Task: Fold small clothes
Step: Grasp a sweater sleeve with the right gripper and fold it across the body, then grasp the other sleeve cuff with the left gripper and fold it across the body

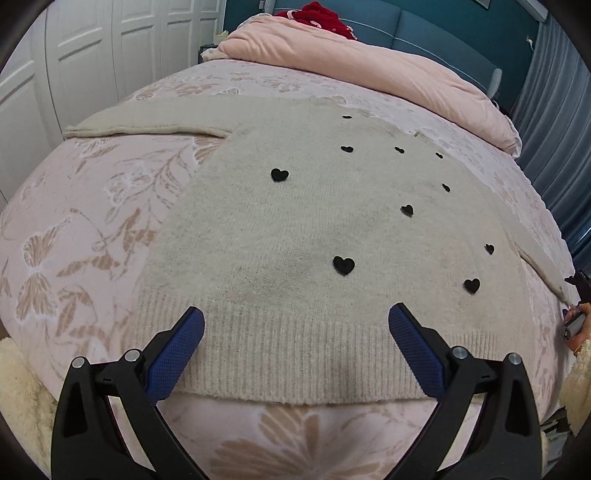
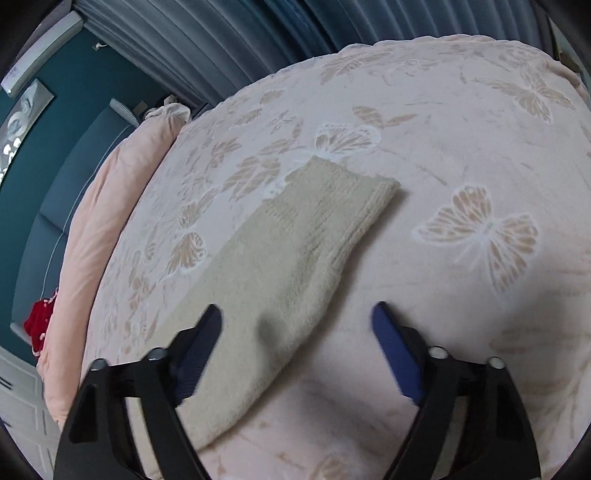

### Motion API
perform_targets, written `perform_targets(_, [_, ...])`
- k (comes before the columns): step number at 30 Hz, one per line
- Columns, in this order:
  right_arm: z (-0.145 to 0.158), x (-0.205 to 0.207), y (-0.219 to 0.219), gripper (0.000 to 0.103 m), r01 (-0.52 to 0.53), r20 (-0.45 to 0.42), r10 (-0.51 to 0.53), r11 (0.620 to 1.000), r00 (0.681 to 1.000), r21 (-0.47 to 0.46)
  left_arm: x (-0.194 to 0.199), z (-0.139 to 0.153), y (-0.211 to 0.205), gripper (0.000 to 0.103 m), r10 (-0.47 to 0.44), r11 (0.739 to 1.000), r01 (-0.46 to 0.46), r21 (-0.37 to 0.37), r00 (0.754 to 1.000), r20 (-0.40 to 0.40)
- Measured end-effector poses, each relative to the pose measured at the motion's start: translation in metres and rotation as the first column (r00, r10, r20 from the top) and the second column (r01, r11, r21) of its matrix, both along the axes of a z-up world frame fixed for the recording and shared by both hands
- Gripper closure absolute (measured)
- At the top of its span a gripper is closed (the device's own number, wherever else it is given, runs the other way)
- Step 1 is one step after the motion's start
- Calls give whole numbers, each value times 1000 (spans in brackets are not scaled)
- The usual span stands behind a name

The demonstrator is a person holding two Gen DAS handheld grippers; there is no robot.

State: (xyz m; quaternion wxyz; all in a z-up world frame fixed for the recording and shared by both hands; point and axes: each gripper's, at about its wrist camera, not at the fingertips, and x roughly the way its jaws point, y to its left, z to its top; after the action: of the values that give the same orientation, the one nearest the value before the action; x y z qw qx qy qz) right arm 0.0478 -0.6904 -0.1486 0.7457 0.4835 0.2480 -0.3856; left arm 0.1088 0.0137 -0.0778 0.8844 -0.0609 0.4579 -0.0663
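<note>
A cream knitted sweater (image 1: pixel 295 229) with small black hearts lies flat, front up, on the pink bedspread (image 1: pixel 92 206). Its left sleeve (image 1: pixel 147 120) stretches out to the left. My left gripper (image 1: pixel 296 319) is open and empty, hovering over the ribbed bottom hem (image 1: pixel 295 362). In the right wrist view the sweater's right sleeve (image 2: pixel 295 251) lies flat, its cuff (image 2: pixel 354 199) pointing away. My right gripper (image 2: pixel 296 314) is open and empty just above the sleeve, its left finger over the fabric and its right finger over the bedspread (image 2: pixel 461 332).
A folded pink quilt (image 1: pixel 351 62) lies along the head of the bed with a red garment (image 1: pixel 325 16) behind it. White wardrobe doors (image 1: pixel 74 55) stand at the left, blue curtains (image 1: pixel 554 129) at the right. The bed's near edge is just below the hem.
</note>
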Motion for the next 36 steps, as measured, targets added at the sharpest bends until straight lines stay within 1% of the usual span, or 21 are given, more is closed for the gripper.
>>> perform_targets(1, [-1,7,-5,90,-26,30,25,999,999,28,3,-2,-3,5,-21,1000,21,18,1000,-4])
perform_targets(2, [1,14,-6,91,-45,63,42,998,997,54,6,-3,-6,5,-55,998,55,37,998,-3])
perform_targets(4, [25,31,3,92,-82,156,81,997,985,1,10,-3,-10,5,-85,993,85,77,996,3])
perform_targets(6, [61,61,26,93,-177,237,191,981,953,-79,13,-1,-9,5,-82,993,80,89,996,21])
perform_targets(7, [79,79,44,93,-234,281,257,966,925,-112,14,0,-7,5,-81,994,78,78,996,27])
perform_targets(9, [121,119,93,93,-384,368,431,902,824,-197,18,2,-3,5,-76,996,74,51,997,26])
perform_targets(10, [141,140,124,93,-461,382,523,853,762,-246,21,4,0,5,-79,997,78,29,997,25])
perform_targets(13, [179,200,232,93,-668,402,744,663,534,-340,29,13,6,5,-67,997,68,-27,997,45])
perform_targets(15, [179,234,303,90,-768,404,823,541,400,-342,35,21,10,5,-58,996,62,-59,996,69])
perform_targets(16, [172,249,336,88,-803,387,849,492,359,-335,40,26,11,5,-56,995,62,-73,995,81])
perform_targets(17, [160,262,365,85,-834,366,869,452,332,-317,45,29,12,5,-56,994,64,-88,995,87])
perform_targets(19, [134,277,408,83,-879,322,899,390,298,-275,60,36,12,5,-70,990,80,-118,994,87])
perform_targets(21, [111,273,423,76,-891,296,904,383,308,-242,78,41,12,5,-84,984,96,-150,993,87])
perform_targets(23, [95,250,415,59,-881,305,882,428,359,-203,100,45,11,5,-92,975,108,-194,991,94])
perform_targets(25, [80,221,391,54,-847,308,844,503,438,-173,130,40,9,5,-88,963,103,-248,994,72])
perform_targets(27, [68,192,359,51,-809,264,810,570,524,-144,167,30,5,5,-65,951,70,-301,998,26])
perform_targets(29, [53,168,323,49,-760,231,758,642,611,-99,205,15,-3,5,-43,928,31,-371,999,-22])
perform_targets(31, [41,157,294,48,-720,219,710,693,670,-43,239,1,-13,5,-8,915,-20,-403,998,-67])
perform_targets(33, [30,153,274,46,-684,207,669,730,714,0,268,-20,-21,8,14,902,-60,-428,994,-111])
perform_targets(35, [23,158,259,41,-654,206,635,756,744,28,286,-42,-24,34,50,894,-116,-433,986,-162])
perform_targets(36, [19,162,257,41,-641,215,620,767,754,36,292,-49,-24,60,76,895,-147,-421,980,-181])
